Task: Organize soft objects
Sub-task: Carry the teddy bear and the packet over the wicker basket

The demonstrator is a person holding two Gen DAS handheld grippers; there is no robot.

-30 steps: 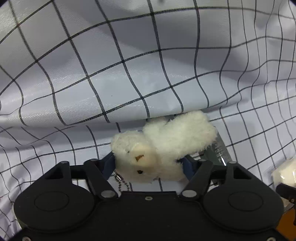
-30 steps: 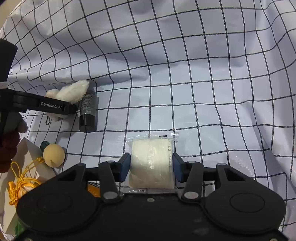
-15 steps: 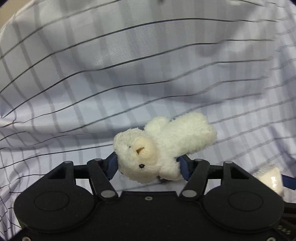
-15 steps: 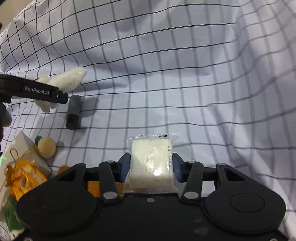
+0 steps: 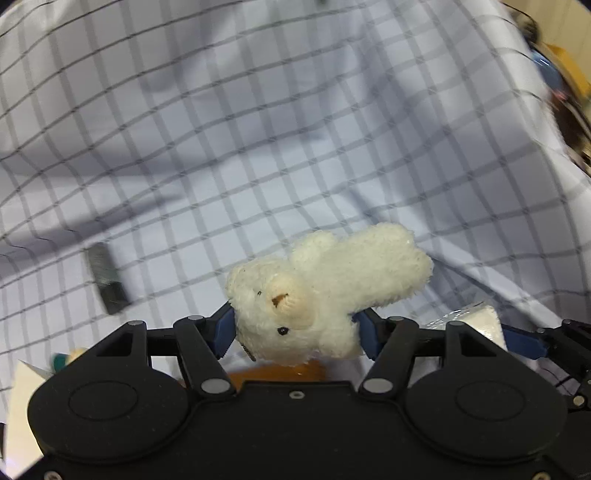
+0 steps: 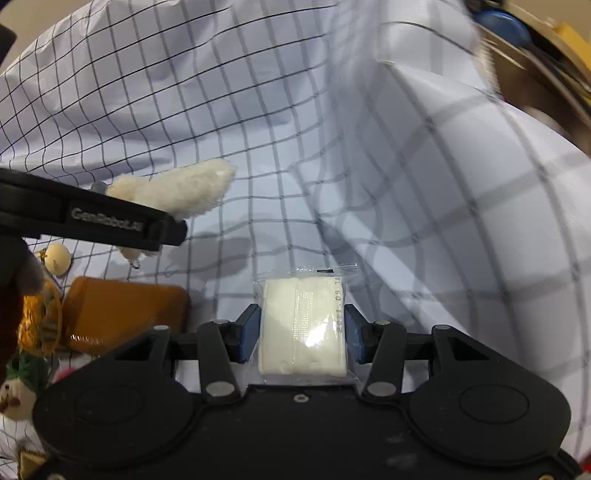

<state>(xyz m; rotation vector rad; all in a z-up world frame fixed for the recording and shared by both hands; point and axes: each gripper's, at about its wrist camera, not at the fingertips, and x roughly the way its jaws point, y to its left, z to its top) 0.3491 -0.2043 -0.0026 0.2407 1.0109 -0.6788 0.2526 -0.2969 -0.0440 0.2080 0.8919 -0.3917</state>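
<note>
White plush bear (image 5: 317,295) clamped in left gripper (image 5: 295,328) fingers, body pointing upper right, wrapped white pad (image 6: 303,325) upright in right gripper (image 6: 302,332)

Bright even light; motion blur, fisheye bending at edges.

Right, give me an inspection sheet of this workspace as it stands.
Surface: wrinkled white cloth with a black grid covering the table.
Job's things: fluffy white plush bear; white padded block in clear plastic wrap.
Clutter: dark grey cylinder lying on the cloth; flat orange-brown block; cream ball; yellow netted item.
Grippers: left gripper shut on the bear; right gripper shut on the wrapped block.
Cables: nothing seen.
Surroundings: blurred blue and yellow objects beyond the cloth's far right edge, not identifiable.
</note>
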